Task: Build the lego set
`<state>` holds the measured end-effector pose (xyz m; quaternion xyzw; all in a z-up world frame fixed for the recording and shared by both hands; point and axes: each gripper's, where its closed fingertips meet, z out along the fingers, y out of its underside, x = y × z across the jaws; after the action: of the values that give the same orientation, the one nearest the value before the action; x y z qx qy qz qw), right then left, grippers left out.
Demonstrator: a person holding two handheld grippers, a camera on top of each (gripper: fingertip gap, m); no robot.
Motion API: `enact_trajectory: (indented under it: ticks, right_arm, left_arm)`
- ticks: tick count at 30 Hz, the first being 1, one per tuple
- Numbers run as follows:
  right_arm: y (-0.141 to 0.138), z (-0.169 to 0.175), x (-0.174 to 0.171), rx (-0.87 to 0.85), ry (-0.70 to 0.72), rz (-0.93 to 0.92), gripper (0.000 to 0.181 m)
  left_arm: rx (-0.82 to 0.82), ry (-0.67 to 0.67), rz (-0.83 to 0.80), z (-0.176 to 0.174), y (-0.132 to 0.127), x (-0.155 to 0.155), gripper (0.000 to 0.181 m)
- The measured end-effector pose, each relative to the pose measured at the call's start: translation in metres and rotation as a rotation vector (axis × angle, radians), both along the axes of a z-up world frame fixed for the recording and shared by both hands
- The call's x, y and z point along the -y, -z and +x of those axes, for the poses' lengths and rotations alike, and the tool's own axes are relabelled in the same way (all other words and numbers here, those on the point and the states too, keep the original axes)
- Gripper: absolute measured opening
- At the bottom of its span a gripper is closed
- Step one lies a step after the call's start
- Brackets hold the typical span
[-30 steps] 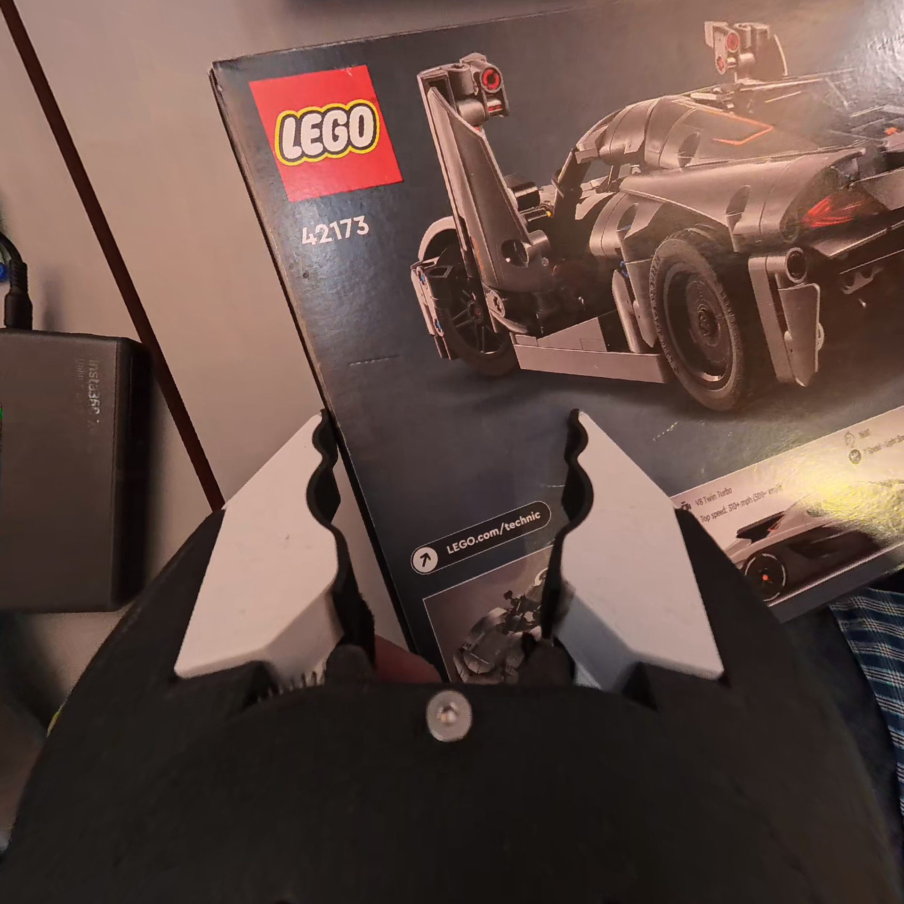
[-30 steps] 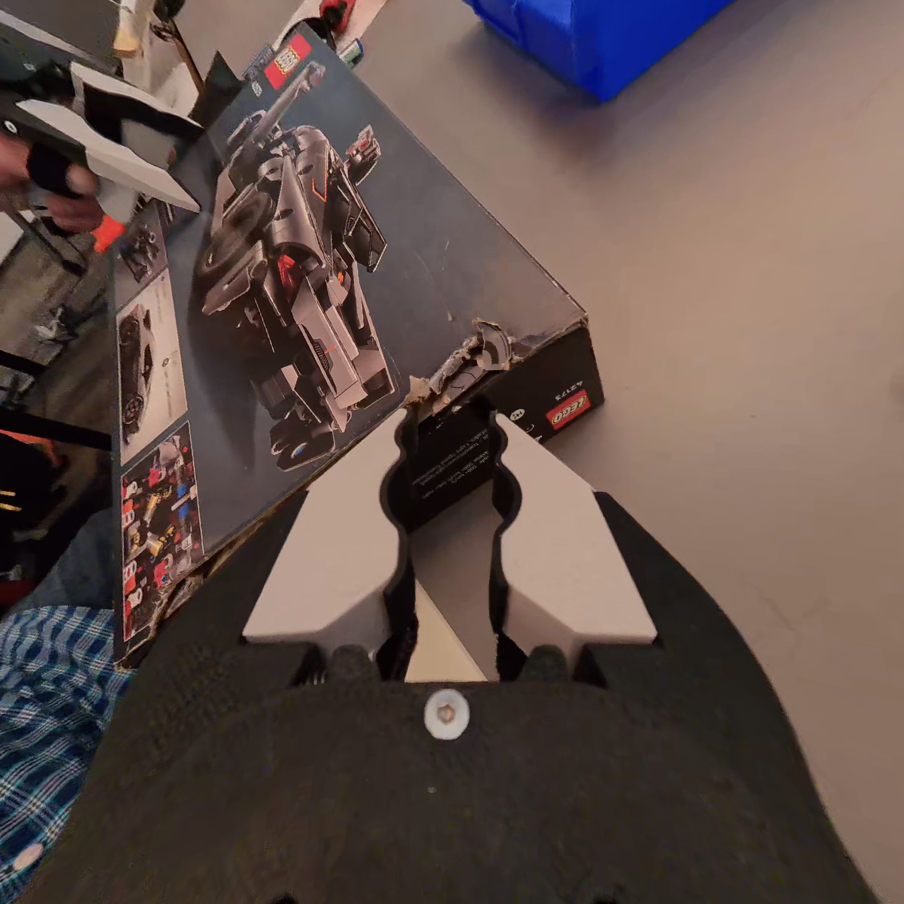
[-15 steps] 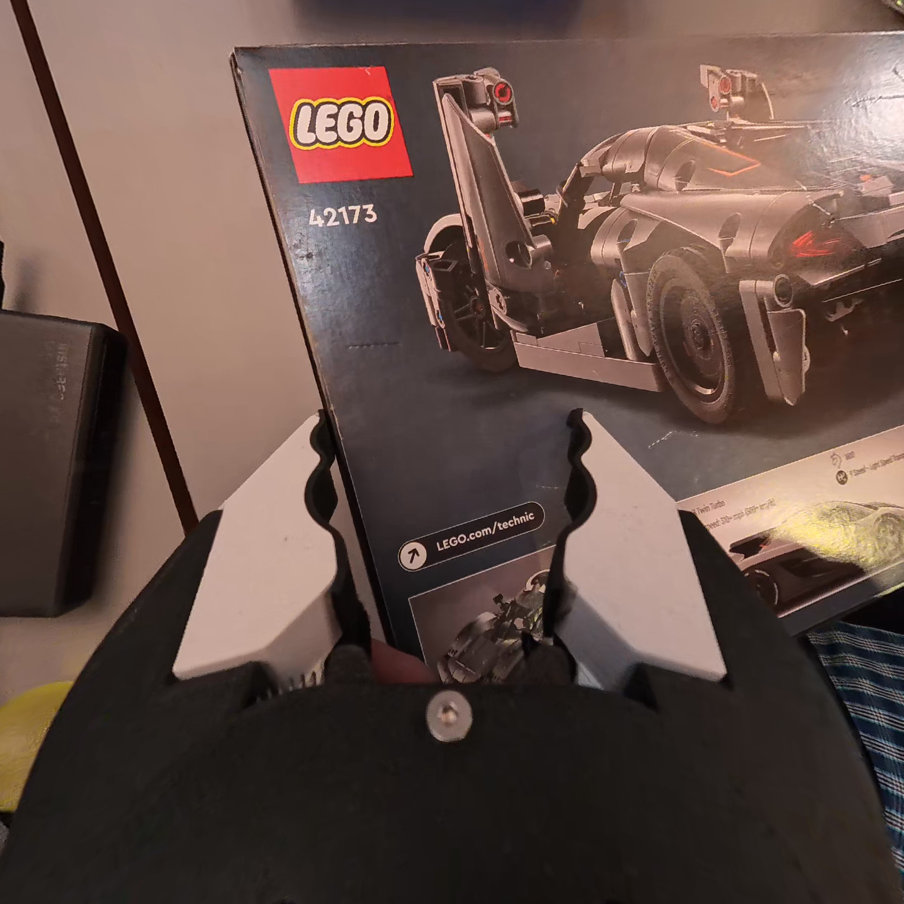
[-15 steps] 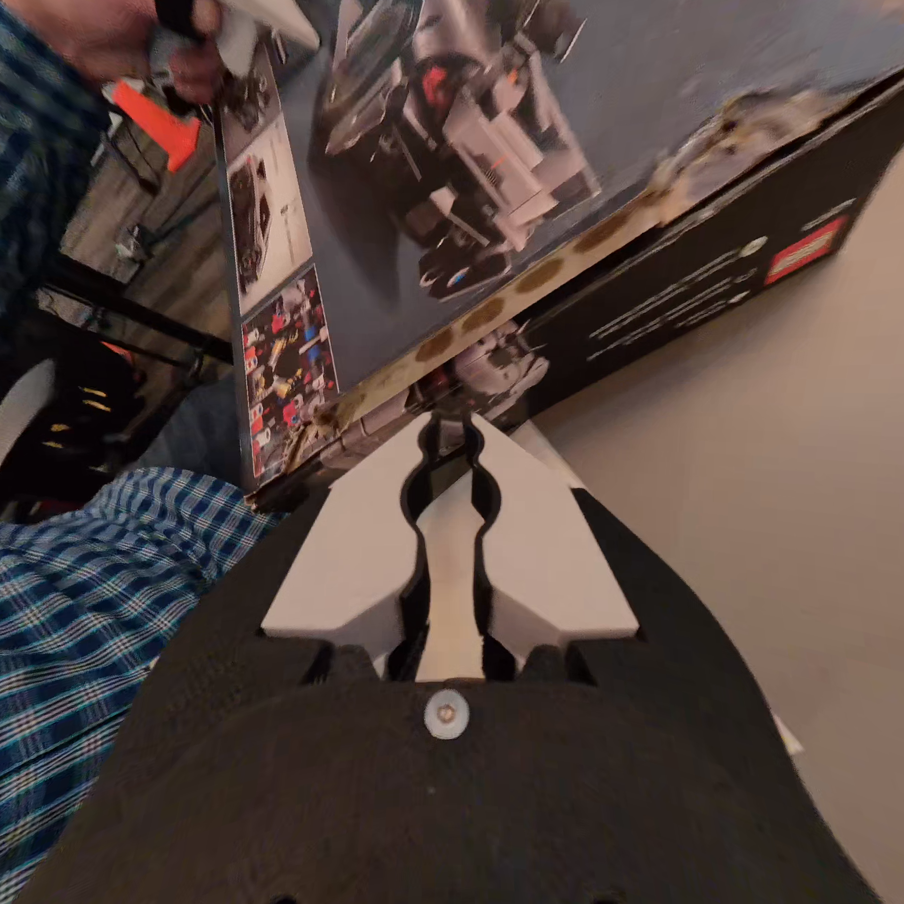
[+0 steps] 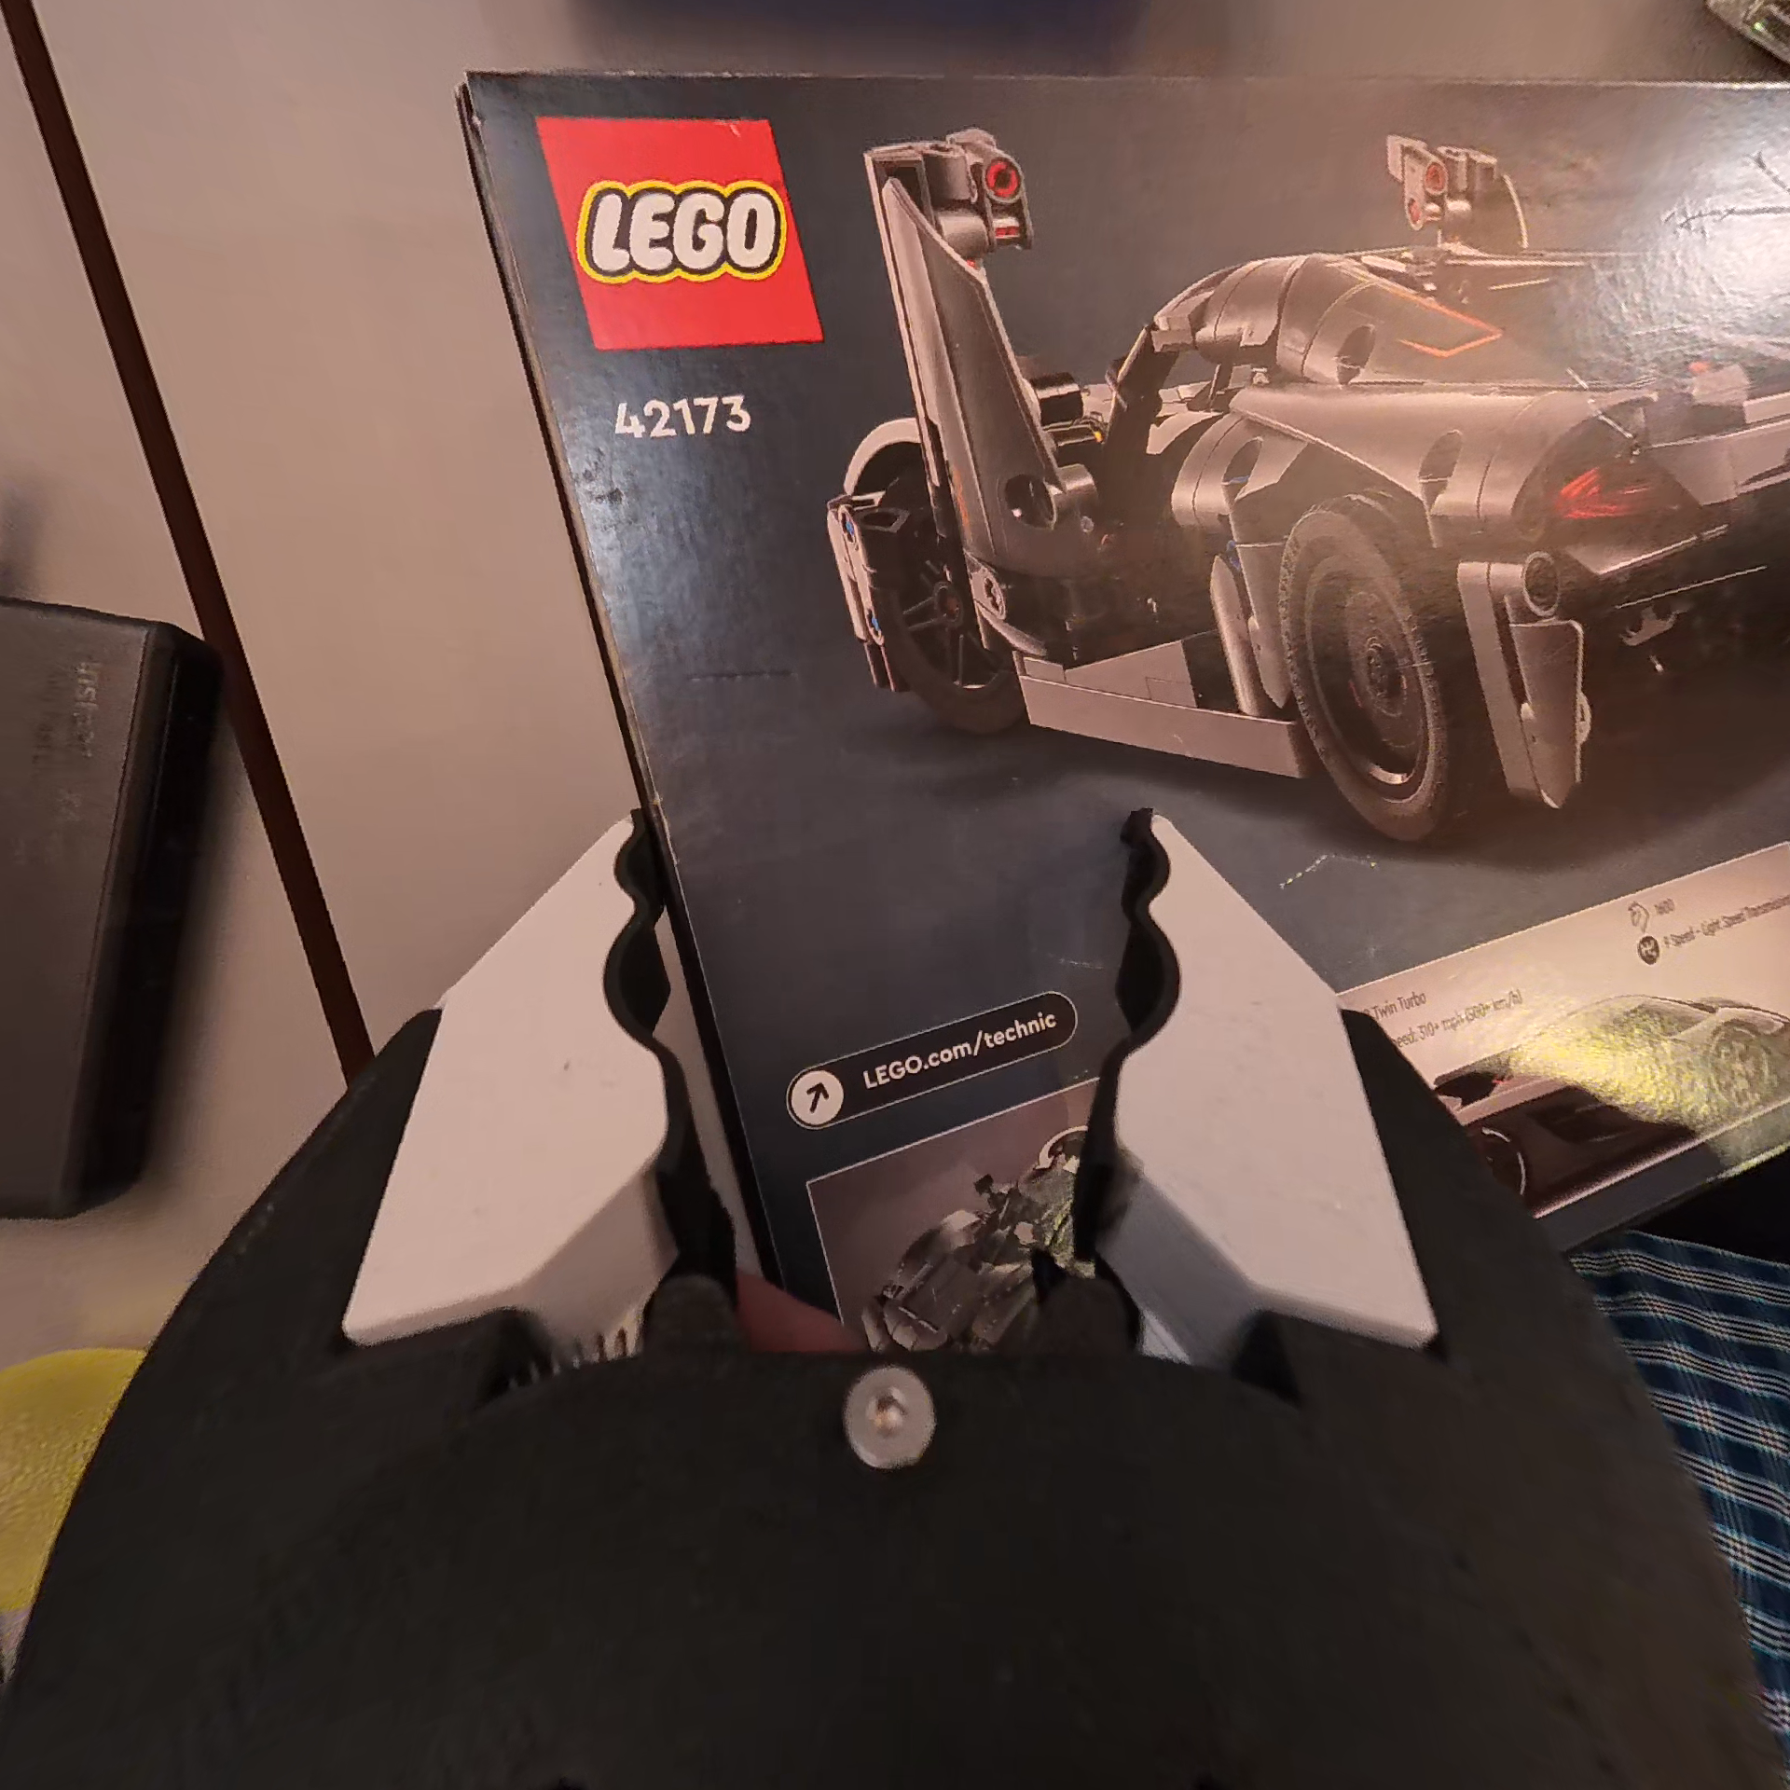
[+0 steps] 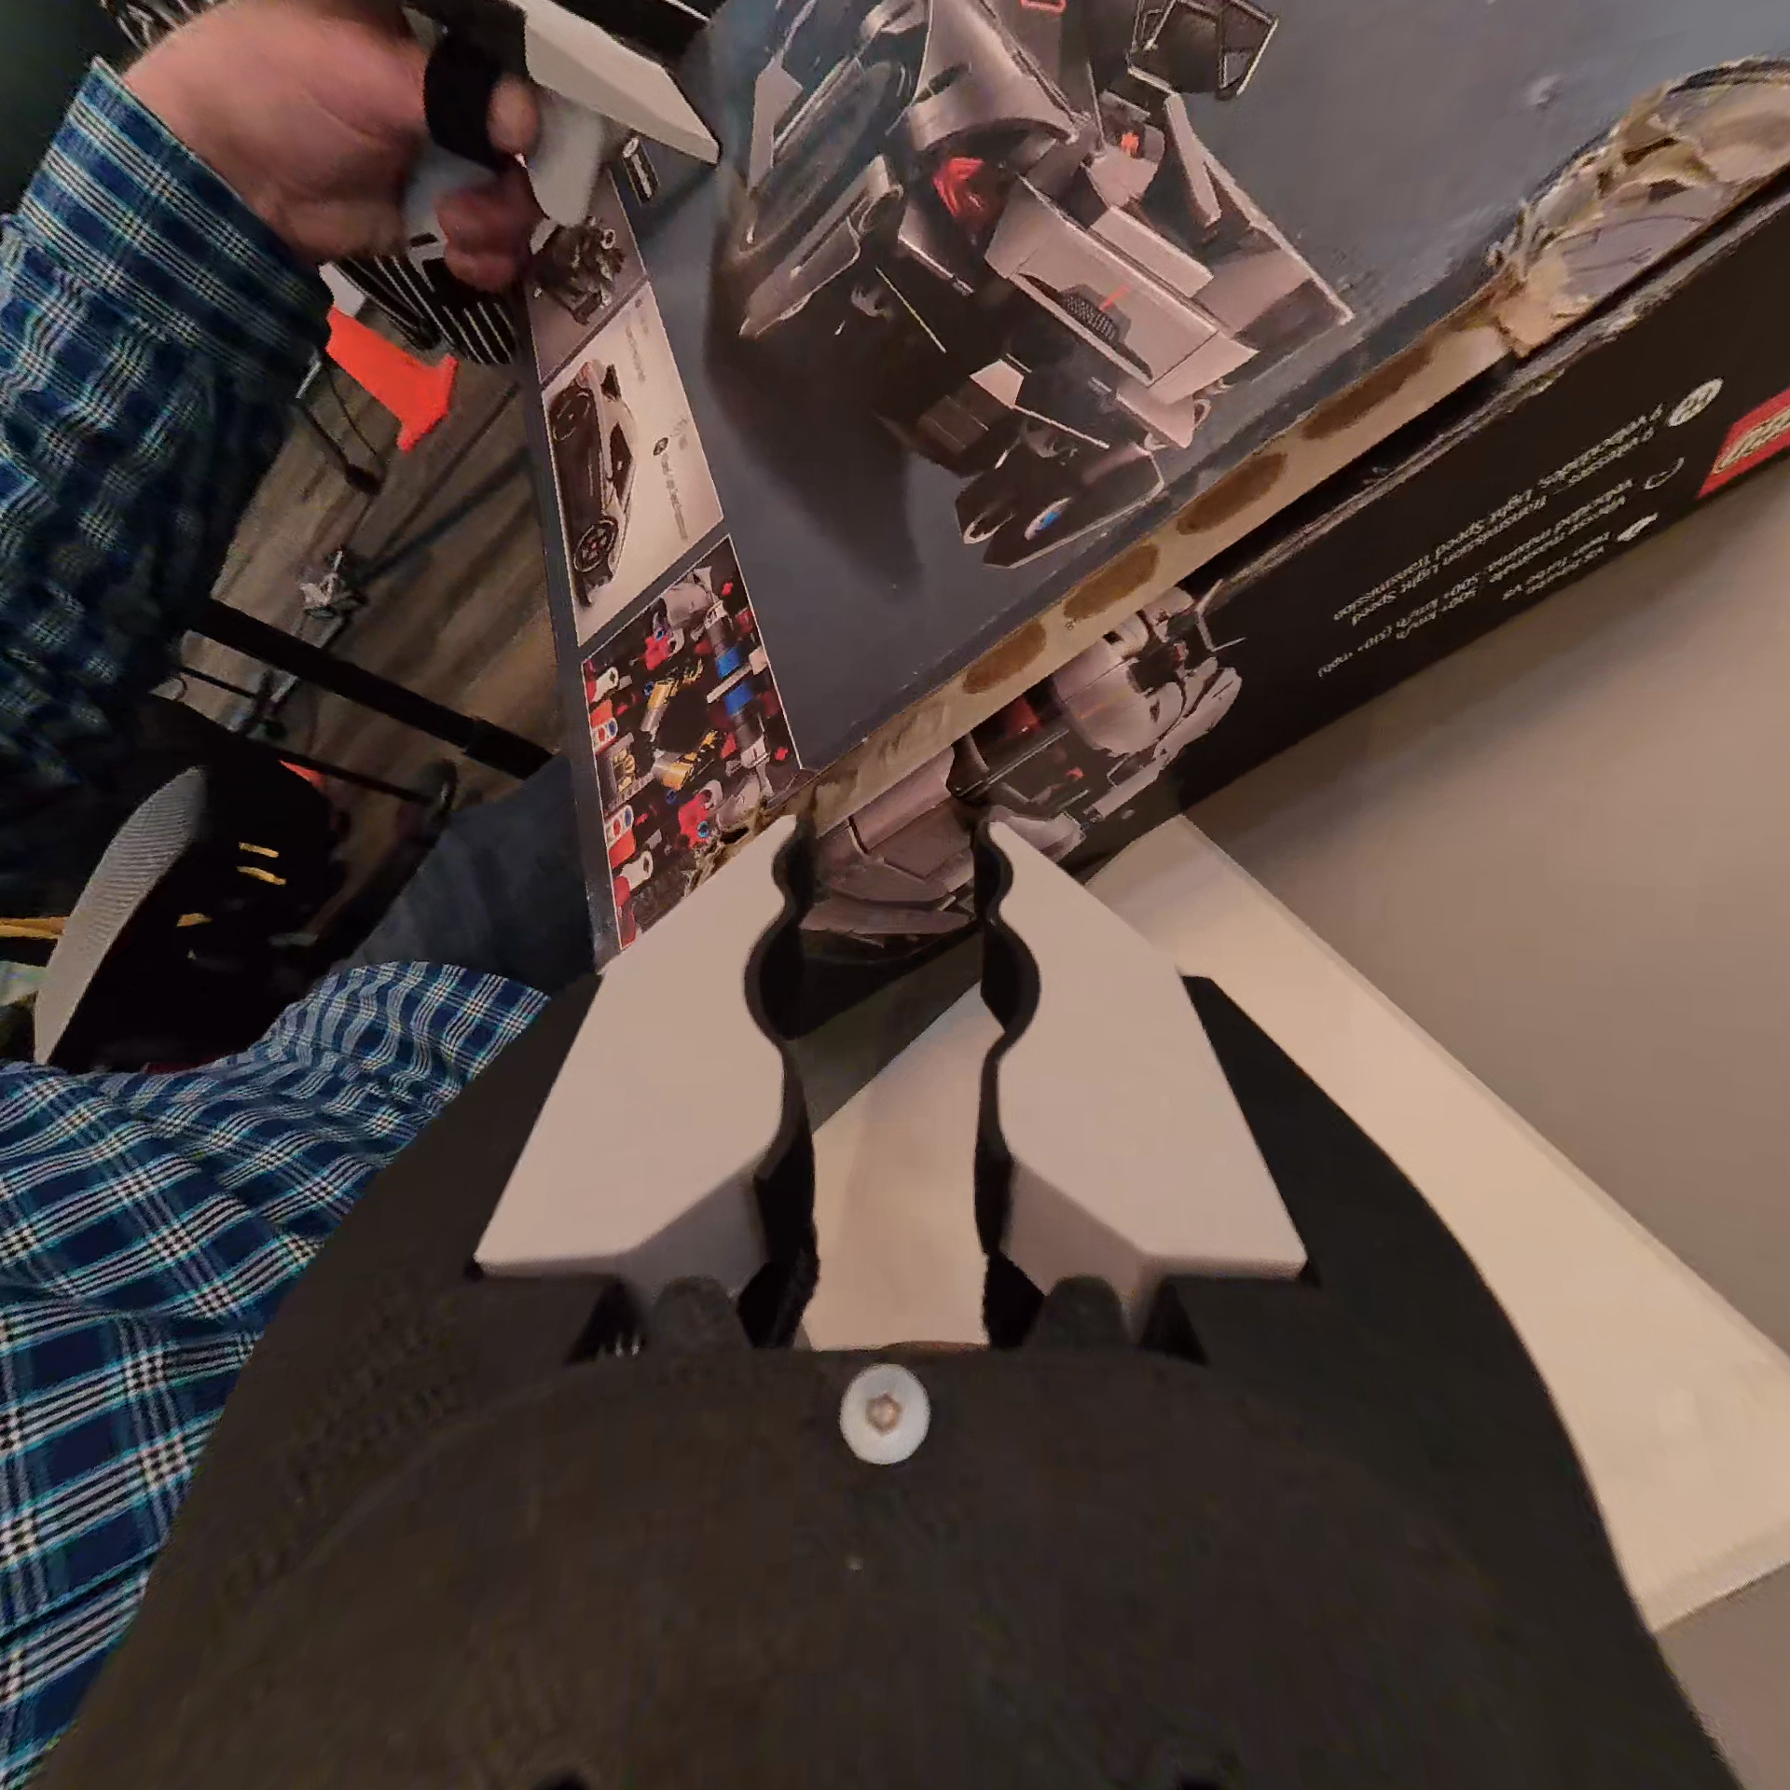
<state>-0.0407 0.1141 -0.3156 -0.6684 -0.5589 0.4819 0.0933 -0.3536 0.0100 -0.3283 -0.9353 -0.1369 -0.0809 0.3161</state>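
Since the earlier frames, our right wrist view has swung low beside the box, which is tipped up on one long side, and our right jaws have parted a little wider; our left view has barely shifted.

Left wrist view, left to right: a dark flat device (image 5: 82, 910) lies on the grey table (image 5: 368, 465); a thin dark rod (image 5: 194, 552) slants across it; the left gripper (image 5: 886, 823) has its jaws spread wide, straddling the box's left edge, one finger outside it and one over the printed face, so we cannot tell whether it grips. The lego box (image 5: 1114, 775) fills the rest, dark blue with a red logo square and a grey car picture.

Right wrist view, left to right: a plaid sleeve (image 6: 126, 407) and a hand (image 6: 320, 136) hold the left gripper (image 6: 620, 87) at the box's (image 6: 969, 339) far corner. The right gripper (image 6: 886, 833) stands narrowly apart, gripping nothing, its tips just beside the torn end flap (image 6: 1046, 697), where brown glue spots show. A white slab (image 6: 1356, 1162) lies under the fingers on the table (image 6: 1598, 775).
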Motion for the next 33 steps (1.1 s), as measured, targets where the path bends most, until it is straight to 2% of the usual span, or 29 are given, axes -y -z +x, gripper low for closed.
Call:
enact_trajectory:
  ticks: [1, 9, 14, 19, 21, 23, 27, 33]
  right_arm:
    - [0.000, 0.000, 0.000, 0.000, 0.009, -0.005, 0.029]
    - [0.005, -0.015, 0.001, 0.006, 0.076, 0.169, 0.026]
    - [-0.001, -0.007, -0.013, -0.018, 0.084, 0.079, 0.033]
    - [-0.010, 0.004, -0.024, -0.037, 0.087, 0.013, 0.031]
    - [-0.009, 0.007, -0.013, -0.018, 0.042, -0.053, 0.040]
    - [-0.008, 0.009, -0.010, -0.007, 0.031, -0.022, 0.049]
    - [-0.008, 0.012, -0.026, 0.013, 0.098, 0.032, 0.061]
    - [0.004, 0.010, -0.047, 0.027, 0.163, 0.006, 0.030]
  left_arm:
    - [0.000, -0.001, -0.002, 0.000, 0.000, 0.000, 0.094]
    - [-0.004, -0.032, -0.004, 0.000, 0.001, 0.000, 0.094]
    - [0.016, -0.037, -0.021, 0.001, 0.000, 0.002, 0.093]
    - [0.060, -0.048, -0.027, 0.010, -0.001, 0.015, 0.088]
    - [0.078, -0.044, -0.027, 0.016, -0.001, 0.020, 0.086]
    - [0.084, -0.057, -0.031, 0.025, 0.000, 0.025, 0.086]
    - [0.111, -0.079, -0.030, 0.049, 0.000, 0.036, 0.084]
    - [0.102, -0.138, -0.004, 0.071, 0.000, 0.052, 0.086]
